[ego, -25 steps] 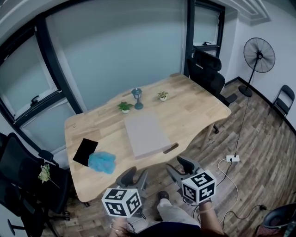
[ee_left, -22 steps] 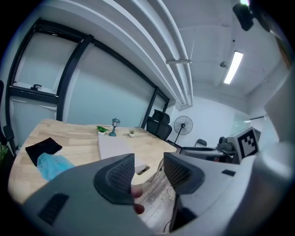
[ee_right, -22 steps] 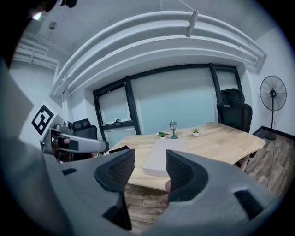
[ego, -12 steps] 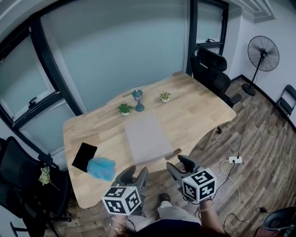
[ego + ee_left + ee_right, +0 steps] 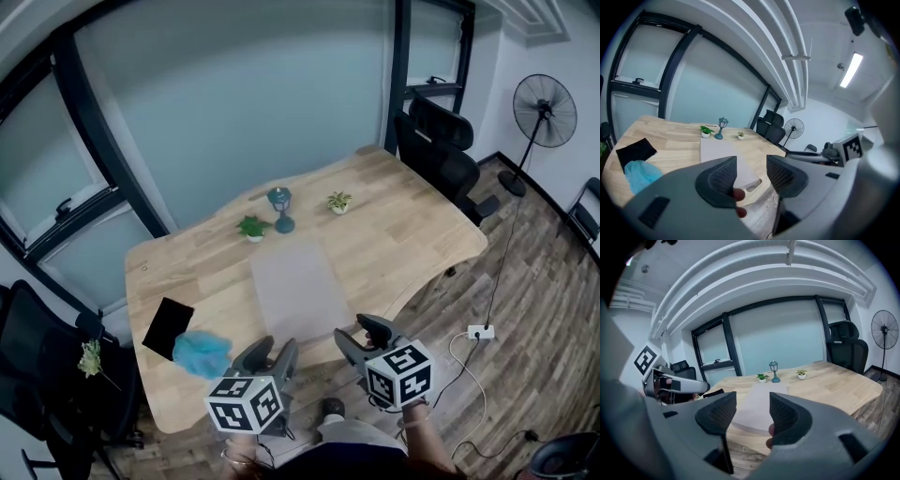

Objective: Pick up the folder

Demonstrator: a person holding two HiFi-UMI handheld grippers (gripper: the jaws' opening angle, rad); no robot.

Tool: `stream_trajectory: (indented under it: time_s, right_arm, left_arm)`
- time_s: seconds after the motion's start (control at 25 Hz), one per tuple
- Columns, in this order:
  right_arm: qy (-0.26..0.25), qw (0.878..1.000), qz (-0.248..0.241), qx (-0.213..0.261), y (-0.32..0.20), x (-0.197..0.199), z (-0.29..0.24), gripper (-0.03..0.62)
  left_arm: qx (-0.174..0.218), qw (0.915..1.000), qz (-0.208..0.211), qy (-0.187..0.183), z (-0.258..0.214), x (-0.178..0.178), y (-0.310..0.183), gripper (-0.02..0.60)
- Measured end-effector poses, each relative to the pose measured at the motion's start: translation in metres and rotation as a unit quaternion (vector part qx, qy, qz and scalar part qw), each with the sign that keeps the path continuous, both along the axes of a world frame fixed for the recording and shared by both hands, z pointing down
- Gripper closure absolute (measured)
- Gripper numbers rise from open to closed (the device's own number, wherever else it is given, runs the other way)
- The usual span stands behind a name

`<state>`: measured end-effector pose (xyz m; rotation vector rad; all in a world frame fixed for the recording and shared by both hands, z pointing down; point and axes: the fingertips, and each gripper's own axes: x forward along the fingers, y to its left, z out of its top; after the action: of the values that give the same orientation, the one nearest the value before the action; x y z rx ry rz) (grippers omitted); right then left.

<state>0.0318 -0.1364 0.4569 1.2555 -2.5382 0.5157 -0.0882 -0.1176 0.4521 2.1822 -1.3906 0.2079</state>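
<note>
The folder (image 5: 298, 289) is a flat pale grey rectangle lying in the middle of the wooden table (image 5: 412, 230), its near end at the table's front edge. It also shows in the left gripper view as the folder (image 5: 715, 149) and in the right gripper view as the folder (image 5: 761, 404). My left gripper (image 5: 274, 356) hovers short of the table's near edge, open and empty. My right gripper (image 5: 361, 335) hangs beside it, also open with nothing between its fingers. Both point toward the folder and stay apart from it.
A small blue lantern (image 5: 279, 208) and two little potted plants (image 5: 251, 228) (image 5: 338, 202) stand behind the folder. A black pad (image 5: 168, 326) and a blue fluffy cloth (image 5: 201, 352) lie at the table's left front. Black chairs (image 5: 445, 155), a standing fan (image 5: 543, 103), a floor socket strip (image 5: 481, 332).
Both grippers have moved forward toward the table's near edge, and the folder now lies closer in front of them. The jaws look the same width.
</note>
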Motion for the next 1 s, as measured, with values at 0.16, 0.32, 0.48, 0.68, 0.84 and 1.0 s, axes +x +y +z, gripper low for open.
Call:
stream_trajectory:
  time_s: [0.16,0.32,0.48,0.68,0.84,1.0]
  right_arm:
    - [0.008,1.000,-0.013,-0.005,-0.020,-0.001,0.007,0.398]
    - [0.021,0.999,-0.025,-0.007,-0.039,-0.002,0.016,0.398]
    - [0.022,0.999,-0.031,-0.015,-0.054,-0.003,0.023,0.398]
    - [0.020,0.999,-0.035,-0.022,-0.064,-0.001,0.032,0.398]
    - [0.020,0.998,-0.042,-0.030,-0.068,-0.005,0.040,0.398]
    - [0.026,0.998,-0.046,-0.036,-0.076,-0.009,0.048,0.398]
  left_arm:
    - [-0.003,1.0000,-0.001,0.005,0.003,0.004,-0.019,0.391]
    - [-0.006,0.9999,-0.011,0.000,0.007,0.005,-0.036,0.391]
    - [-0.017,0.9997,-0.019,0.001,0.015,0.005,-0.048,0.388]
    - [-0.040,0.9987,-0.031,0.010,0.027,0.001,-0.053,0.380]
    - [-0.048,0.9980,-0.041,-0.001,0.037,-0.008,-0.056,0.380]
    - [-0.054,0.9975,-0.046,-0.010,0.044,-0.018,-0.063,0.380]
